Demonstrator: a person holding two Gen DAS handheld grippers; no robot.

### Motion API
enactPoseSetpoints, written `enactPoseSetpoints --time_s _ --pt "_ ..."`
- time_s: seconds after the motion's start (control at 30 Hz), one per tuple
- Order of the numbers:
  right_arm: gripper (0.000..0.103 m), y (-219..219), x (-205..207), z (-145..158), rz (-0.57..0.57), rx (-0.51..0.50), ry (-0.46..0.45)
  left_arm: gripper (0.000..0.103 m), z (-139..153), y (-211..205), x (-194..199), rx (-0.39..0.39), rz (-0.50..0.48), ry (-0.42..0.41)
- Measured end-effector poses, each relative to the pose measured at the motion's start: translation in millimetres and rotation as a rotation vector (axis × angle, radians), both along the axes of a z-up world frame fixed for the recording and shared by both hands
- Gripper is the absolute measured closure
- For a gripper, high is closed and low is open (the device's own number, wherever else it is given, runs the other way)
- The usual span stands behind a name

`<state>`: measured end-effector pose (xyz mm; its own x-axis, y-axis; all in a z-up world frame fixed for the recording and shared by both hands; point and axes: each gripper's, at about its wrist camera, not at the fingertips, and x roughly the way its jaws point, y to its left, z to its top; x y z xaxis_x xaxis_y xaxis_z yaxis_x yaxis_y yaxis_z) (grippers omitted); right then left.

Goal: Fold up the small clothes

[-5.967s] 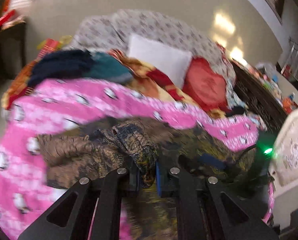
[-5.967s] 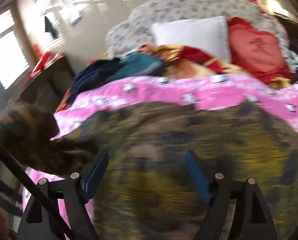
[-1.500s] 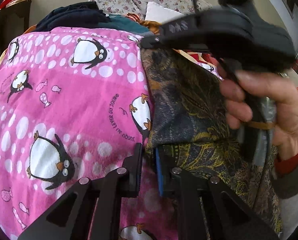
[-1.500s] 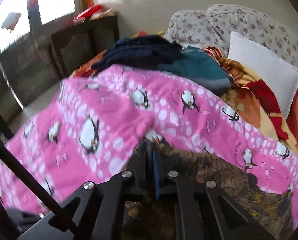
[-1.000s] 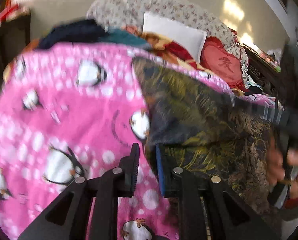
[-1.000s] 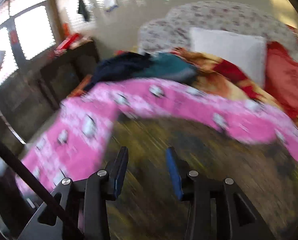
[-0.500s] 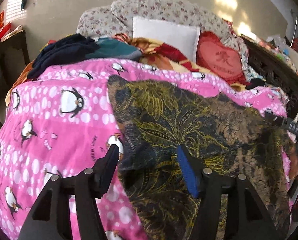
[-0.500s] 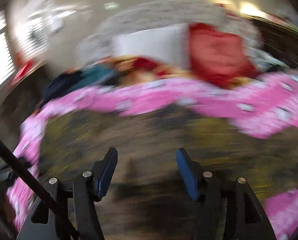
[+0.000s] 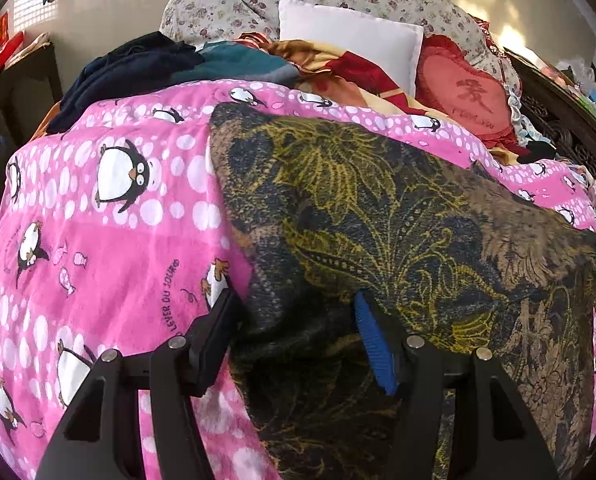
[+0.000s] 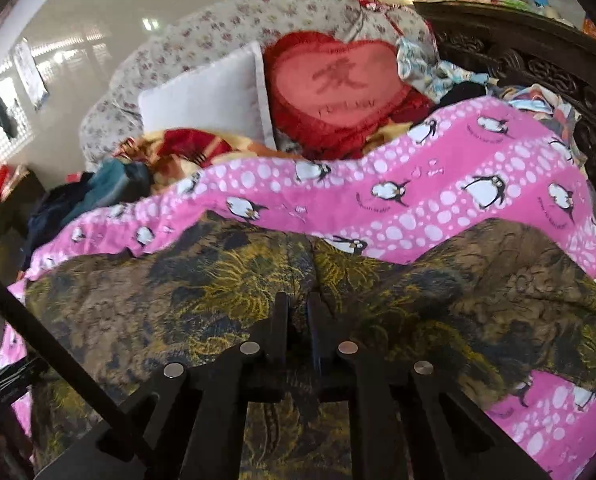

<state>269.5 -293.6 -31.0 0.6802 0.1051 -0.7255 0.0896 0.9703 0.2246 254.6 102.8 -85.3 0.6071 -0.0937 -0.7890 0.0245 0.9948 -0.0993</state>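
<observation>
Jaws on my left gripper (image 9: 294, 320) have sprung wide since a second ago, letting go of the dark brown-and-gold patterned garment (image 9: 398, 216); those on my right gripper (image 10: 298, 312) have just pinched shut on its near fold. So the corner is placed and I judge the next fold begins from the right. One garment lies flat on one pink penguin-print blanket (image 9: 110, 216) covering the bed; two pillows behind.

Pale wall (image 9: 130, 4), dark carved headboard (image 10: 538, 60), bright window (image 10: 14, 120) at left.
</observation>
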Motion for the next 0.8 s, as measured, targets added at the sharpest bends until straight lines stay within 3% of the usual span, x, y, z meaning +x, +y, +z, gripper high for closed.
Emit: enactPoseSetpoints --time_s 0.1,0.17,0.27,0.37,0.47,0.57,0.7,0.8 --pt "0.094 -0.7 -17.6 5.9 0.014 -0.010 -0.015 0.042 -3.5 -3.7 2.0 0.021 -0.005 0.004" --pt "0.093 4.8 -22.8 1.2 0.016 -0.087 -0.009 0.042 -4.7 -7.0 4.9 0.037 -0.003 0.006" --pt "0.089 6.4 -15.2 -15.7 -0.010 -0.178 0.027 0.042 1.4 -6.7 0.6 0.030 -0.003 0.016" --pt "0.081 1.0 -28.3 -2.5 -0.058 -0.204 -0.015 0.042 12.6 -6.8 -10.4 0.028 -0.027 0.001" --pt "0.081 1.6 -41.4 13.6 -0.037 -0.144 -0.080 0.039 18.2 -14.0 -15.1 0.050 -0.051 -0.020" --pt "0.081 16.9 -38.7 9.5 0.092 -0.029 -0.069 0.037 14.1 -20.6 -12.3 0.057 -0.053 -0.019" --pt "0.081 31.8 -28.8 -26.4 0.115 -0.099 0.030 0.035 -0.3 -23.8 -4.8 0.088 -0.050 0.015" --pt "0.081 20.5 -38.0 -31.4 0.122 -0.068 0.034 0.034 3.1 -21.8 -7.0 0.090 -0.053 0.022"
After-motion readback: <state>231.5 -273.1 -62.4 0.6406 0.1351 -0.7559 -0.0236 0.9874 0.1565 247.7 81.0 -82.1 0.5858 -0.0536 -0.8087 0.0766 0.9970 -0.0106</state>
